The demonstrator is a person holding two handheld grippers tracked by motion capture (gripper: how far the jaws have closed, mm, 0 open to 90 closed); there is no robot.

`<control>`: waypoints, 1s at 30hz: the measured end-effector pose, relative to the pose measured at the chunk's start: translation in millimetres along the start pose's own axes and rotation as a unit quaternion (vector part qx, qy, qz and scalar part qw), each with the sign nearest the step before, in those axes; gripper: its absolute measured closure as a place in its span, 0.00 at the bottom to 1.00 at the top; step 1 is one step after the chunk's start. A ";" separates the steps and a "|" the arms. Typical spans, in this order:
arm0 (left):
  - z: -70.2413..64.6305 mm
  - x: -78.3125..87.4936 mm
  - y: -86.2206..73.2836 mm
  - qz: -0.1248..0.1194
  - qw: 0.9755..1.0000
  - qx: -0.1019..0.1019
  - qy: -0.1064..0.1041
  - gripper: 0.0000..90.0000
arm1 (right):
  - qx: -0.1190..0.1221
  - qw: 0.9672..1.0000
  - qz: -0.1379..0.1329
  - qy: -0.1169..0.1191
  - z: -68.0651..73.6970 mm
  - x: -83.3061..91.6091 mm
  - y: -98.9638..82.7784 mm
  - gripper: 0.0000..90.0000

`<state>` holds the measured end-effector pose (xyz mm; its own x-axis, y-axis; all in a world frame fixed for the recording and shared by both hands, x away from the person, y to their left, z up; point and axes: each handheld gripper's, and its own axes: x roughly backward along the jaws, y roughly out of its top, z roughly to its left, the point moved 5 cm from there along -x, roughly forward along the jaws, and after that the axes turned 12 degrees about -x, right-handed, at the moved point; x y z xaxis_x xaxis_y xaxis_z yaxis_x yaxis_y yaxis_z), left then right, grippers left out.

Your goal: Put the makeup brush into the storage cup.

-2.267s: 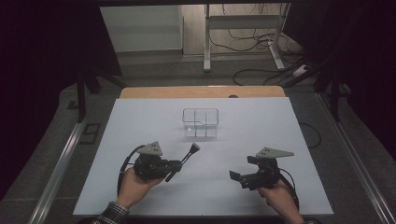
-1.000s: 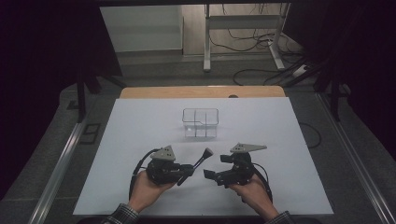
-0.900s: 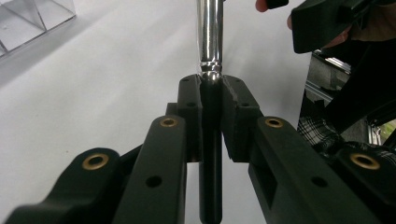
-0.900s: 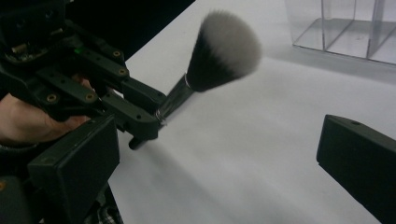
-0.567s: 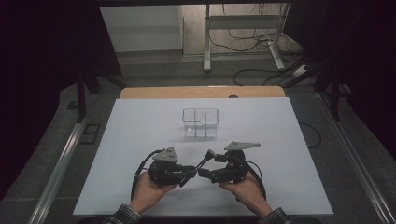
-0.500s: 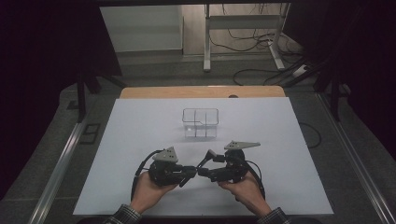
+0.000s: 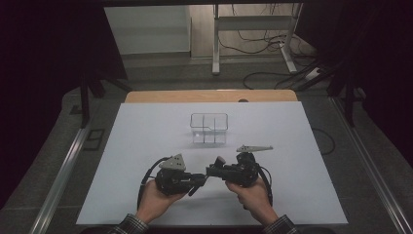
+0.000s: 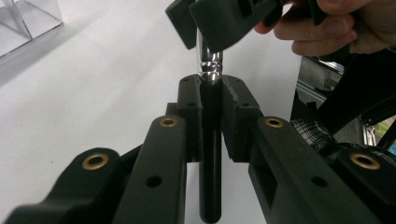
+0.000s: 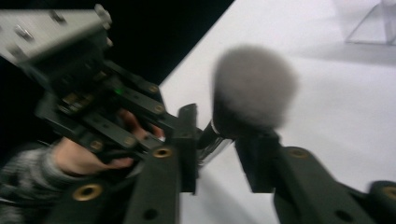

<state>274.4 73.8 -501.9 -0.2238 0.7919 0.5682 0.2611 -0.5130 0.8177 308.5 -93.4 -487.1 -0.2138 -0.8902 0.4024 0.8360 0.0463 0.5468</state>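
A makeup brush (image 8: 210, 154) with a black handle, a silver ferrule and a grey fluffy head (image 9: 254, 86) lies level just above the white table. My left gripper (image 8: 212, 93) is shut on its handle, low and left of centre in the high view (image 7: 197, 179). My right gripper (image 9: 219, 140) faces it from the right (image 7: 213, 170). Its jaws have just been closing, with the ferrule between them, and they now press on the ferrule below the head. The two grippers nearly touch tip to tip.
A clear plastic box (image 7: 209, 127) with dividers stands on the white table (image 7: 146, 146) beyond the grippers. The box's corner shows in the left gripper view (image 8: 23, 23) and in the right gripper view (image 9: 373, 23). Dark floor, cables and metal rails surround the table.
My right gripper has moved left to meet the left gripper, and its jaws have closed around the brush's ferrule. The left gripper has held the brush still over the last second.
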 end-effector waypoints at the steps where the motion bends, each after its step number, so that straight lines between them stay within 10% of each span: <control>1: -0.5 -0.3 0.3 -0.002 1.000 0.000 -0.001 0.88 | -0.015 1.000 0.001 0.013 -0.1 0.5 0.4 0.83; 9: 0.9 -1.0 -1.2 -0.002 1.000 0.000 -0.002 0.85 | -0.040 0.999 -0.001 0.022 2.4 0.5 -0.1 0.86; 19: 3.9 0.9 -7.1 0.015 1.000 -0.006 0.007 0.42 | -0.011 1.000 -0.001 0.004 1.2 2.1 -1.4 0.86; 30: 10.7 9.9 -10.9 -0.010 1.000 0.010 0.002 0.24 | 0.022 1.000 0.002 -0.013 -1.2 6.5 -1.9 0.85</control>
<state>279.4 90.9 -506.2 -0.2338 0.8002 0.5523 0.2749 -0.4904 0.8270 306.2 -99.8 -486.3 -0.2234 -0.8781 0.4232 0.8137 0.0711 0.5770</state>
